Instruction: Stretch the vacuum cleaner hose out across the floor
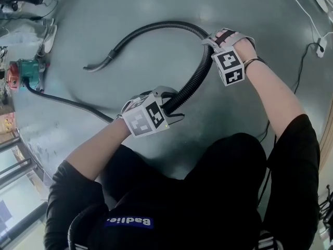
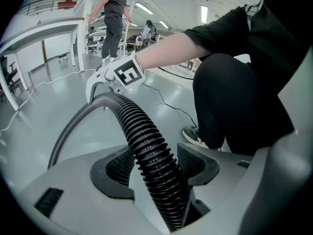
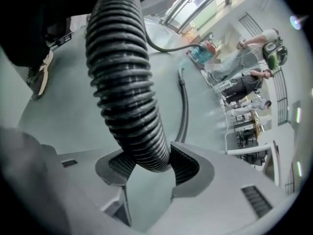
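Observation:
A black ribbed vacuum hose (image 1: 192, 82) runs from a teal and red vacuum cleaner (image 1: 23, 73) at the left, along the grey floor and up to my hands. From there it arcs over to its nozzle end (image 1: 96, 66), which lies on the floor. My left gripper (image 1: 169, 108) is shut on the hose near my knees; the hose (image 2: 142, 131) sits between the left gripper's (image 2: 156, 163) ribbed pads. Farther along, at the top of the bend, my right gripper (image 1: 210, 43) is shut on the hose (image 3: 122, 82), whose ribs are pinched at the right gripper's (image 3: 149, 165) pads.
A dark cable (image 1: 302, 72) and a white one (image 1: 307, 14) trail over the floor at the right. My shoe (image 2: 193, 133) is close to the hose. People (image 2: 115, 13) stand among benches far off. Metal frames (image 1: 15, 165) stand at the lower left.

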`<state>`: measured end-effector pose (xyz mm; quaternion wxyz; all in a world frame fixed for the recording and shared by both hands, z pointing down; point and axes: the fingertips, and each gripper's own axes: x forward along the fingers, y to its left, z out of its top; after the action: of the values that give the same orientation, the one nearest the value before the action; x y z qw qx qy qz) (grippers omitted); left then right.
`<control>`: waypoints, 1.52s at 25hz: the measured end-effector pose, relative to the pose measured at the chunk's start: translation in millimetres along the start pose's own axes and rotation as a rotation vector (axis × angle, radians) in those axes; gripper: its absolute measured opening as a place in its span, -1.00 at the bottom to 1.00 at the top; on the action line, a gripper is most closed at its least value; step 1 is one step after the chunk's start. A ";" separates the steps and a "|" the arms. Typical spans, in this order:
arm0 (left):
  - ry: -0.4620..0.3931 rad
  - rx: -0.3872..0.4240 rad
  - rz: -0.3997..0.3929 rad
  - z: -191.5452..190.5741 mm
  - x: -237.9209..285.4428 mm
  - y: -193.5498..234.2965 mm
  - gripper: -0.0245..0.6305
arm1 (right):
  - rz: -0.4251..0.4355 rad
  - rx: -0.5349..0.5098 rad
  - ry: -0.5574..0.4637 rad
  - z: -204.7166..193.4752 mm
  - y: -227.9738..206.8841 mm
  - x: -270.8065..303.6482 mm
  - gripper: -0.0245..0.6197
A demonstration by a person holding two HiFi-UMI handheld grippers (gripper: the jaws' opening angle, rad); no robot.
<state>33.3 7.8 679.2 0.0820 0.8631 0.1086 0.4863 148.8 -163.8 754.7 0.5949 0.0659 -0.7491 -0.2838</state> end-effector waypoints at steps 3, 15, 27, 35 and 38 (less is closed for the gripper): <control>-0.035 -0.028 -0.028 8.1 12.5 3.3 -0.04 | -0.048 0.045 0.054 -3.8 -8.2 -20.7 -0.28; -0.247 -0.255 -0.203 115.1 63.2 17.5 -0.06 | -0.163 -0.089 0.197 4.6 25.6 -94.3 -0.28; -0.133 -0.003 -0.352 120.6 55.3 -62.3 -0.08 | 0.047 -0.149 0.025 -92.9 49.3 -31.5 -0.25; -0.116 0.111 -0.277 110.1 74.1 -50.4 -0.07 | -0.055 0.134 0.142 -148.6 48.9 -71.7 -0.34; -0.133 0.139 -0.216 119.4 85.5 -38.4 -0.06 | -0.095 0.247 0.275 -186.7 68.9 -102.7 -0.34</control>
<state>174.6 63.3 678.7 0.0811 0.8803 0.2285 0.4078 367.7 -126.5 726.2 0.6652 0.2119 -0.6857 -0.2058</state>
